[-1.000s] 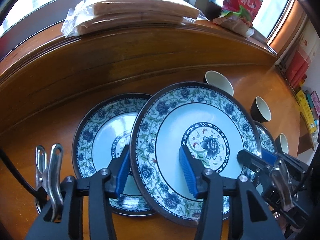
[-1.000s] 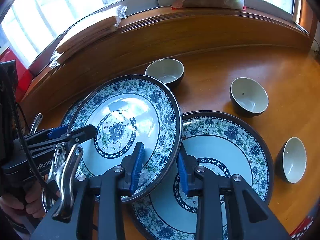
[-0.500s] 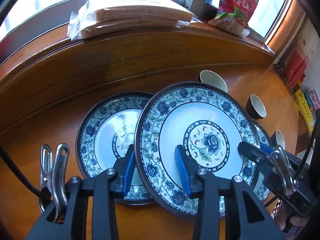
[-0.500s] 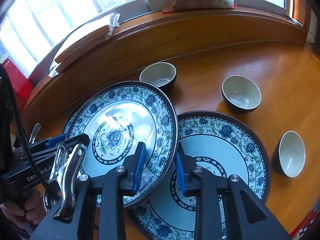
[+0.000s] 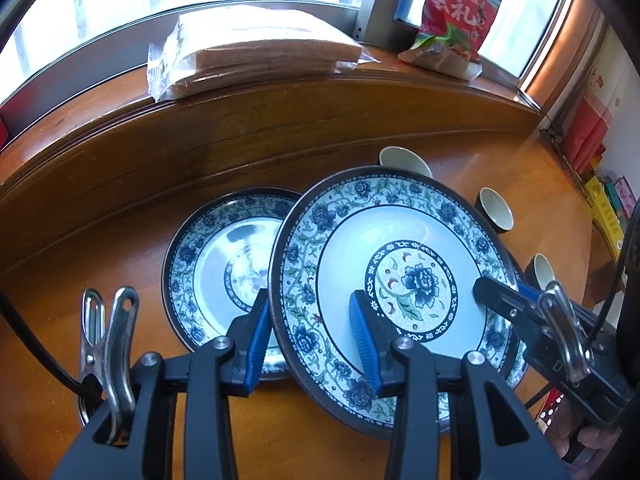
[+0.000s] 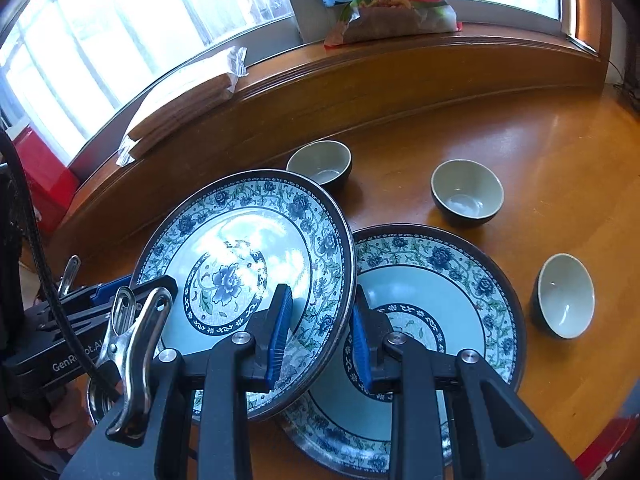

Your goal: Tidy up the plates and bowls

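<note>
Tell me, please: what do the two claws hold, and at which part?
Both hold the lifted plate by its rim: left claw on one side, right claw opposite.

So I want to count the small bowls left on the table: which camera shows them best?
The right wrist view: all three bowls sit fully in sight on the table. In the left wrist view the lifted plate hides part of them, and they look small.

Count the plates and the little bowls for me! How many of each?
Plates: 3 (lifted plate, right plate, left plate)
Bowls: 3 (back bowl, middle bowl, front bowl)
Total: 6
</note>
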The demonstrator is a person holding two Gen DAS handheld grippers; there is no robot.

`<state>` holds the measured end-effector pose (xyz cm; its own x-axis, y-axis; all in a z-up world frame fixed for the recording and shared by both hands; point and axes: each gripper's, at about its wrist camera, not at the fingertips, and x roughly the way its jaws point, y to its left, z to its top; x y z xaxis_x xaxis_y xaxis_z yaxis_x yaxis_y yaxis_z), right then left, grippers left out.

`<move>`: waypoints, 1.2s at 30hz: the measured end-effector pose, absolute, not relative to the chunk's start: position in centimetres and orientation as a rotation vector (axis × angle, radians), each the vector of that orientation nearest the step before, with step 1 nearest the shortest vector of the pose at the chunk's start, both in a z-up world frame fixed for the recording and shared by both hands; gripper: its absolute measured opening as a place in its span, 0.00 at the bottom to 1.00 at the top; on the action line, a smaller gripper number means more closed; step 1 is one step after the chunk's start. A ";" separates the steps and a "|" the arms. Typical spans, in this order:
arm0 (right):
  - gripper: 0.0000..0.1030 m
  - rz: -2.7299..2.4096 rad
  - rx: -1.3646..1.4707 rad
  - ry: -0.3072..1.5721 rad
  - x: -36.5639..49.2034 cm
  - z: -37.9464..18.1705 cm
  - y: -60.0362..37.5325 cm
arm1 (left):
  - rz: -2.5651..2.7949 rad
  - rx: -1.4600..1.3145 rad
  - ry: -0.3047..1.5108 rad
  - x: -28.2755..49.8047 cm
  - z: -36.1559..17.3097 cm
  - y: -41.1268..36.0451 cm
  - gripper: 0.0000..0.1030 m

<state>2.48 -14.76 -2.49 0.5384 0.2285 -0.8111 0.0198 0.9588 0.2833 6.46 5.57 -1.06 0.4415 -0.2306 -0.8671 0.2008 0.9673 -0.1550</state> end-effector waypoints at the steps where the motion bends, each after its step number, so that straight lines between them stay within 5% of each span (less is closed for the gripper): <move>1: 0.29 0.124 0.277 0.996 2.2 -2.4 -14.9 | -0.270 -0.029 1.080 6.4 -1.0 5.5 0.40; 36: 0.28 0.124 0.331 0.946 0.1 -0.2 -24.0 | -0.260 -0.008 1.045 3.9 2.1 -4.4 0.40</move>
<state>0.14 -23.99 -0.21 0.5822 0.2480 -0.7743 0.0396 0.9426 0.3317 3.86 -4.45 2.05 0.4742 -0.2166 -0.8533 0.2092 0.9692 -0.1298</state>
